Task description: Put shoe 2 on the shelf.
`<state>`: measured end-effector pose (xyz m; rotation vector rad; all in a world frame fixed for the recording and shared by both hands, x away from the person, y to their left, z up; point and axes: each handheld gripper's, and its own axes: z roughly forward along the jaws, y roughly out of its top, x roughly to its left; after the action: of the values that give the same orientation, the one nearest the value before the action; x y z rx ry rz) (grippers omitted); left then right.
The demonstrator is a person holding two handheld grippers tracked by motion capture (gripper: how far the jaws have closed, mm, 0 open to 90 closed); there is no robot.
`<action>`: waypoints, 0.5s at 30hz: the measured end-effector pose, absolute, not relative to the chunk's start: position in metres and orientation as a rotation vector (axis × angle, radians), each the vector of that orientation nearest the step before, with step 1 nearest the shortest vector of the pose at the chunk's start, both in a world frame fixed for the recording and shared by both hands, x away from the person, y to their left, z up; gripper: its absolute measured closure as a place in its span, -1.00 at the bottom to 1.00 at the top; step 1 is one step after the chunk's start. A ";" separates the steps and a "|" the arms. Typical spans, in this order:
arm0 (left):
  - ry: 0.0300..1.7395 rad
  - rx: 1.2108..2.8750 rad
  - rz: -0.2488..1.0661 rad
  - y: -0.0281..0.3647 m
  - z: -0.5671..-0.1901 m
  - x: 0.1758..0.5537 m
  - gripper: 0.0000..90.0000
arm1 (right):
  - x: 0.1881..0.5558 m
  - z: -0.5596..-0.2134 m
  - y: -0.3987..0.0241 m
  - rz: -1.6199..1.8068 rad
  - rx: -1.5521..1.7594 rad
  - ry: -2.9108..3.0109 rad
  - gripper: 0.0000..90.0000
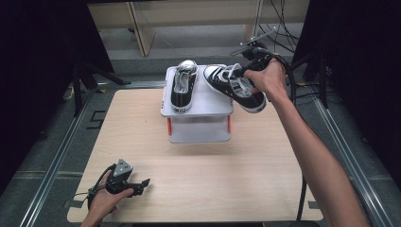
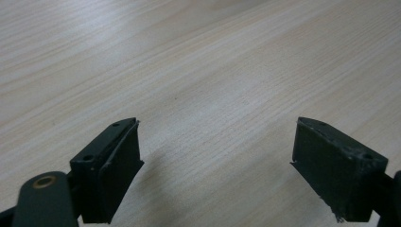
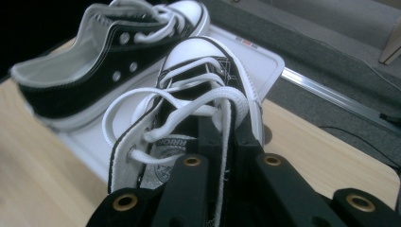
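A white two-shelf stand point(image 1: 208, 105) sits at the back middle of the wooden table point(image 1: 203, 179). One black sneaker with a white toe cap point(image 1: 183, 86) lies on the left half of its top shelf. My right gripper point(image 1: 245, 71) is shut on a second, matching sneaker point(image 1: 235, 89), held tilted over the stand's right side with its sole partly past the edge. In the right gripper view my jaws reach into this sneaker point(image 3: 201, 64) and pinch its laced upper, with the other sneaker point(image 3: 90, 61) beside it. My left gripper point(image 1: 143, 185) rests open and empty at the front left point(image 2: 215, 137).
The stand's lower shelf point(image 1: 199, 133) holds nothing. Black curtains hang on both sides. Cables point(image 1: 283, 23) and wooden furniture legs point(image 1: 142, 28) lie beyond the table's far edge. Metal rails point(image 1: 52, 161) run along the table's sides.
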<state>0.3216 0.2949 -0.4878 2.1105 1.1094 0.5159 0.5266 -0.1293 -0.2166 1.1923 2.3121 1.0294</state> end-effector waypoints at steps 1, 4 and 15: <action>1.119 2.113 0.513 0.295 -0.488 0.321 -0.66 | 0.531 -0.217 -0.128 1.030 1.189 2.299 0.94; 1.078 2.128 0.528 0.296 -0.487 0.323 -0.66 | 0.546 -0.217 -0.118 1.030 1.265 2.255 0.94; 1.089 2.104 0.502 0.293 -0.486 0.319 -0.66 | 0.578 -0.233 -0.084 0.990 1.404 2.138 0.94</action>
<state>0.3186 0.2926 -0.4858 2.1041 1.0888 0.5021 0.5785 -0.0839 -0.2334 1.4037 2.1378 0.9898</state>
